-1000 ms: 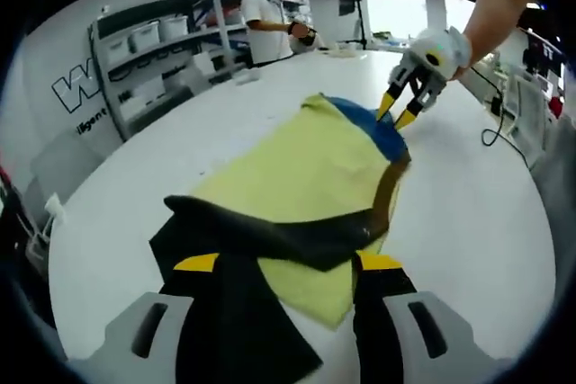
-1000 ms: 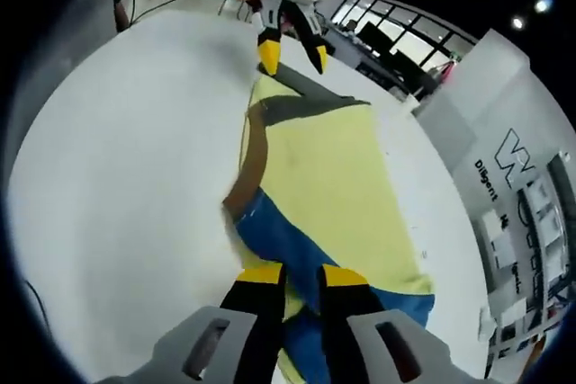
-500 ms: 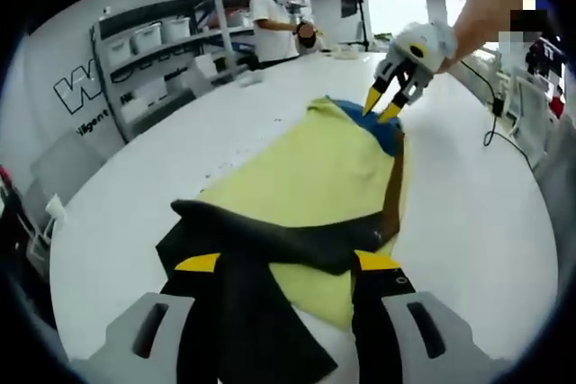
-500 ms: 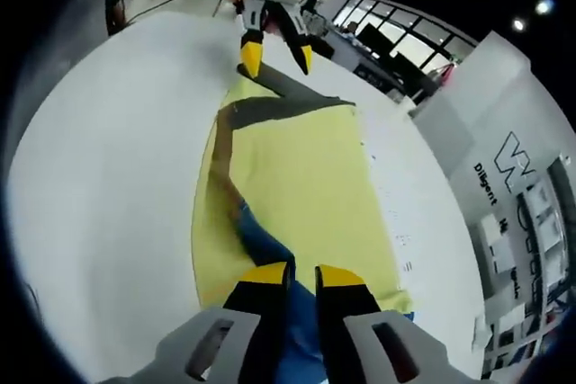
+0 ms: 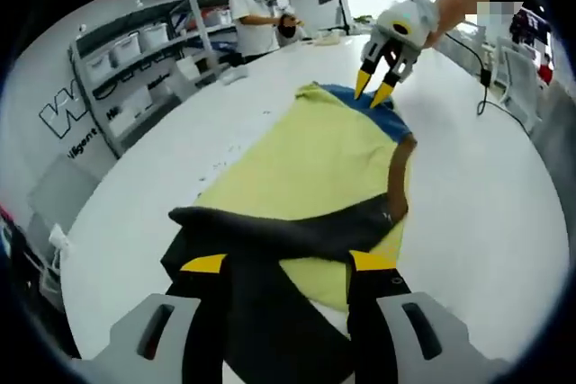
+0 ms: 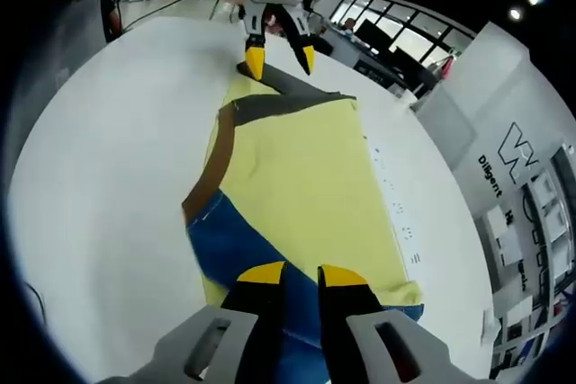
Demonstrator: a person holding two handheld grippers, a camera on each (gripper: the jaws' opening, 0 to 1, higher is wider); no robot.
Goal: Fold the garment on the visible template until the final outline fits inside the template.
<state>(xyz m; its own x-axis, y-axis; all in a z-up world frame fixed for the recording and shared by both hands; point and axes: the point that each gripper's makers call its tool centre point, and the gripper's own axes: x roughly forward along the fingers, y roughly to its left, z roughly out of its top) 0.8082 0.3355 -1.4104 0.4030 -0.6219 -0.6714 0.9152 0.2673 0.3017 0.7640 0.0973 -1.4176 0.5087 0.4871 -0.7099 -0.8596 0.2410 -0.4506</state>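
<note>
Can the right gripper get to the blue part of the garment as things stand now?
Probably yes. The right gripper sits directly over the blue part of the garment, jaws parted, with nothing between them. The left gripper is at the far end.

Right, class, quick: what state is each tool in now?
Left tool: open, above the garment's dark end, holding nothing.
Right tool: open, above the blue end, holding nothing.

A large outlined "W" (image 6: pixel 516 145) stands on the grey wall (image 6: pixel 504 87); smaller lettering beneath starts "Dil" (image 6: pixel 490 168), the rest unreadable.
</note>
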